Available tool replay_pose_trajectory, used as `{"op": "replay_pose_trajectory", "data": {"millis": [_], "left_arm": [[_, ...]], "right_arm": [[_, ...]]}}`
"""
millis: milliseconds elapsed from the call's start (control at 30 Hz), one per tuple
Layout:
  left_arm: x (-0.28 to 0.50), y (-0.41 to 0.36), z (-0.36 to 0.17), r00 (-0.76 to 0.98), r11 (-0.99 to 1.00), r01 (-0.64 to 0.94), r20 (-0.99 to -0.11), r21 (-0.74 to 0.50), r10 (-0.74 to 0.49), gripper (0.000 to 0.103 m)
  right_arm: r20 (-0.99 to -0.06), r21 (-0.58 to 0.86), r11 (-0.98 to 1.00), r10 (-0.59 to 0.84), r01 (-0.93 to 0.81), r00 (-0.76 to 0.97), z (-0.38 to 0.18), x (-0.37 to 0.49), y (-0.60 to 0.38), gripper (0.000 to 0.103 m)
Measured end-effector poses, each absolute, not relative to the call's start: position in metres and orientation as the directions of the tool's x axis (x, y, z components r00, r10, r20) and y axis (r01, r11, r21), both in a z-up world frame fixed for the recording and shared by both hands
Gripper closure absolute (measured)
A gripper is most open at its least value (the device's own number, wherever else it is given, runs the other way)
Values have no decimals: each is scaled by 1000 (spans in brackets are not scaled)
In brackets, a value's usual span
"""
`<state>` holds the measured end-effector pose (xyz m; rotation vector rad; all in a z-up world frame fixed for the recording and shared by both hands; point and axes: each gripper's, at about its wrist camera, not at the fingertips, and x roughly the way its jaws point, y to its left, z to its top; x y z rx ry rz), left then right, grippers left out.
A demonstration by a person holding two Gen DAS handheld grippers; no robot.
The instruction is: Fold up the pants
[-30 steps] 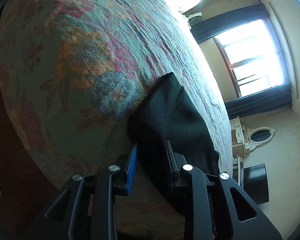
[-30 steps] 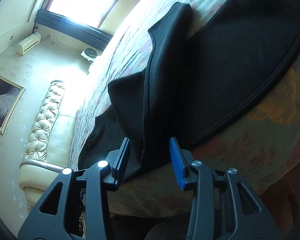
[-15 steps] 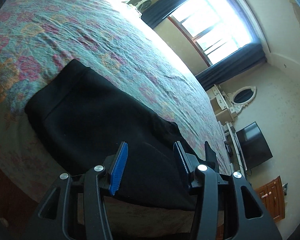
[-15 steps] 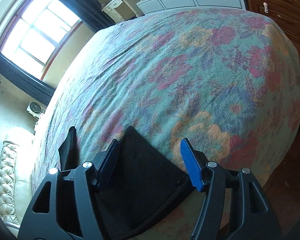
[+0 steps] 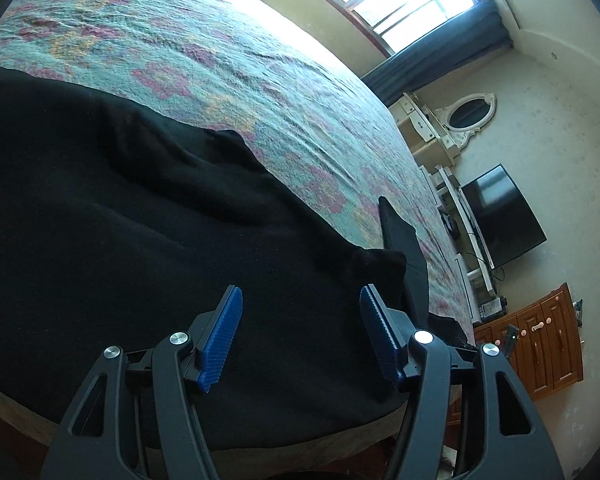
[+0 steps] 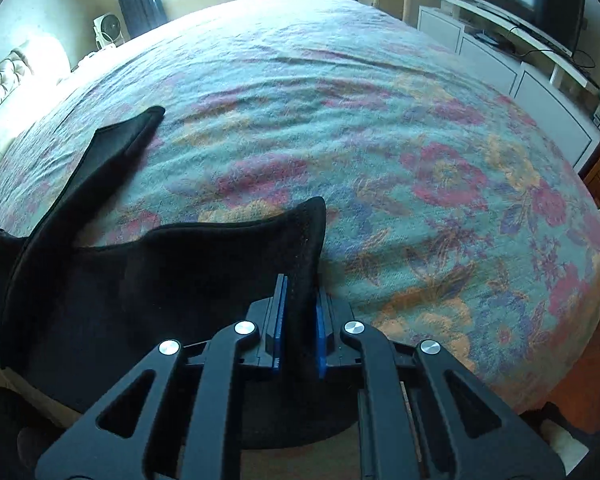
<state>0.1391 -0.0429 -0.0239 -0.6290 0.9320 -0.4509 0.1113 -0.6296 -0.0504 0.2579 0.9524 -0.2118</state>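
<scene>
Between right fingers: pinched pants hem.

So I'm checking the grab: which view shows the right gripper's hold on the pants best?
The right wrist view: the right gripper is shut on a raised fold of the black pants. The left wrist view shows only cloth.

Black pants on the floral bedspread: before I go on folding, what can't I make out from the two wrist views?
- Black fabric pants, left wrist view: left end cut off by the frame edge; folds lost in dark cloth.
- Near hem, both views: hidden behind the gripper bodies.
- Right gripper: shut on a raised edge of the pants; layer count unreadable.
- Left gripper: open; whether it touches the cloth is unclear.
</scene>
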Motion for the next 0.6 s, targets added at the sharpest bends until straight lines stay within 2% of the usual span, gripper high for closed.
{"op": "replay_pose_trajectory", "data": {"millis": [67,133,200,233,267,300,367,433,467,500,533,567,600], "left_arm": [[140,-53,-26,521,731,101,-591,-674,-617,42],[139,-59,-31,507,726,104,-592,-679,-626,42],[137,-61,-38,496,722,99,-595,-685,-632,42],[137,-61,-42,490,722,91,-601,-686,-632,42],[137,-60,-45,485,721,81,-605,-688,-632,42],[137,-59,-49,481,715,75,-603,-695,-637,42],[135,-58,-51,483,712,83,-597,-697,-640,42],[135,-59,-50,487,728,106,-602,-678,-632,42],[136,-61,-49,489,734,122,-603,-668,-630,42],[137,-63,-48,492,739,135,-603,-660,-629,40],[137,-66,-48,493,743,147,-603,-653,-627,37],[138,-68,-48,493,743,156,-601,-651,-630,33],[138,-70,-49,494,745,161,-601,-648,-629,31]], "right_arm": [[-807,179,927,-54,330,588,-50,101,-652,92],[-831,191,919,-35,344,555,-67,102,-661,90],[-824,210,916,-22,342,566,-76,107,-663,85],[-817,250,893,-12,373,577,-75,105,-669,79],[-815,270,858,-38,437,578,-70,100,-677,64],[-810,255,824,-104,506,577,-62,95,-680,54],[-773,175,765,-284,620,568,-34,87,-676,54],[-708,214,791,-279,573,649,-2,96,-649,53],[-681,214,827,-255,520,687,13,108,-627,50],[-663,198,868,-224,456,714,25,126,-600,40],[-656,184,907,-174,379,735,35,145,-571,34],[-658,185,938,-104,294,746,40,167,-541,29],[-663,203,956,-25,212,748,42,191,-512,29]]}}
